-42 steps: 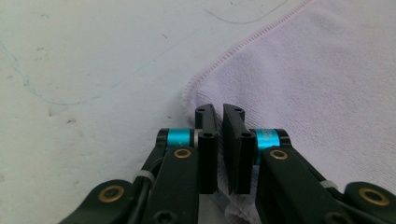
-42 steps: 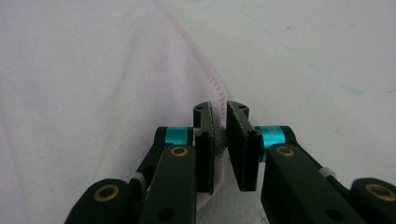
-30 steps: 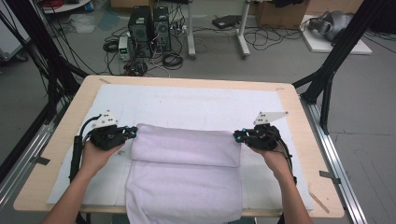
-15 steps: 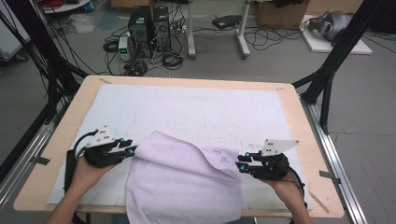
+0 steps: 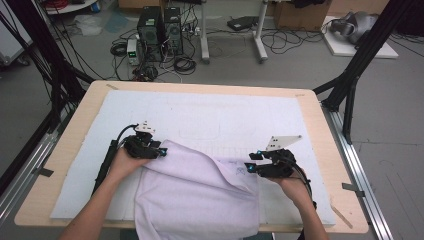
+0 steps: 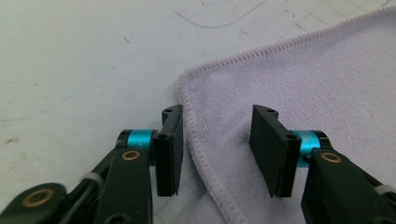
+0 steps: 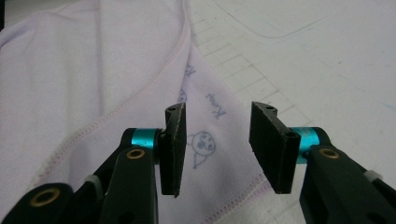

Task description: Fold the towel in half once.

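Since the earlier frames, we record both grippers drawn back toward the person's edge of the table, the towel's folded roll having been carried along and laid down over its lower part; both sets of jaws, formerly pinched on the cloth, have just been opening.

Item, towel (image 5: 200, 195): pale lilac, stitched hem. We find it on the white mat (image 5: 210, 115), at the near side of the table (image 5: 70, 115), its lower end hanging over the front edge. It lies doubled, the upper layer slanting from the left gripper down toward the right one. In the right gripper view we note small blue pen marks on the cloth, a little drawn face and some writing, which we cannot read.

Item, left gripper (image 5: 161, 151): held in the person's left hand (image 5: 125, 162), at the towel's upper left corner. In the left gripper view (image 6: 217, 149) we see the jaws standing apart, released, with the rounded corner hem lying flat between them; the pads do not press on it.

Item, right gripper (image 5: 246, 168): held in the right hand (image 5: 292, 185), at the towel's right edge. In the right gripper view (image 7: 217, 147) we see the jaws likewise parted, released, the cloth corner with the drawn face lying under the gap, not clamped.

Item, surroundings: computer towers (image 5: 160, 25) and cables on the floor beyond the table.
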